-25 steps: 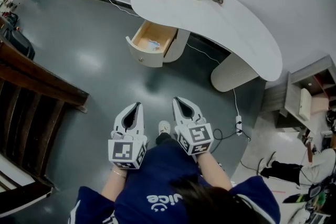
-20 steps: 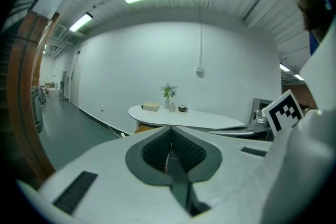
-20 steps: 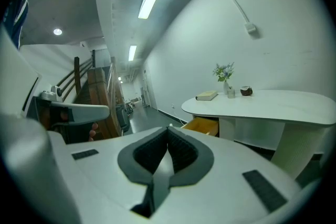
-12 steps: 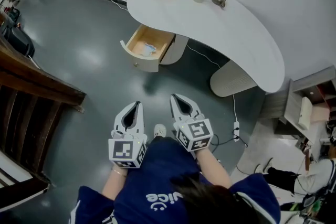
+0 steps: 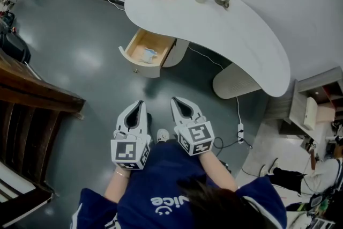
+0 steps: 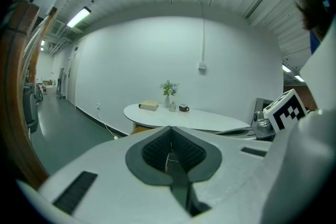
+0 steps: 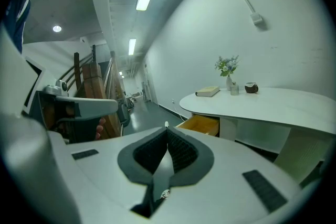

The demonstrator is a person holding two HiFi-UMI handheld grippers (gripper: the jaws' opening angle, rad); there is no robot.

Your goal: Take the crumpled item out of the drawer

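Pale crumpled item [image 5: 148, 53] lies in the open drawer [image 5: 133, 65] under the desk [image 5: 236, 35], well ahead of your left gripper [image 5: 140, 104], seemingly the nearer, with the right gripper [image 5: 176, 101] beside it, both closed and empty.

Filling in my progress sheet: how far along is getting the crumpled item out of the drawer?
Done: the drawer already stands open under the white desk. In hand: nothing; the left gripper and right gripper are both shut and empty, short of the desk. Left: reach the drawer, grip the crumpled item lying inside, lift it out.
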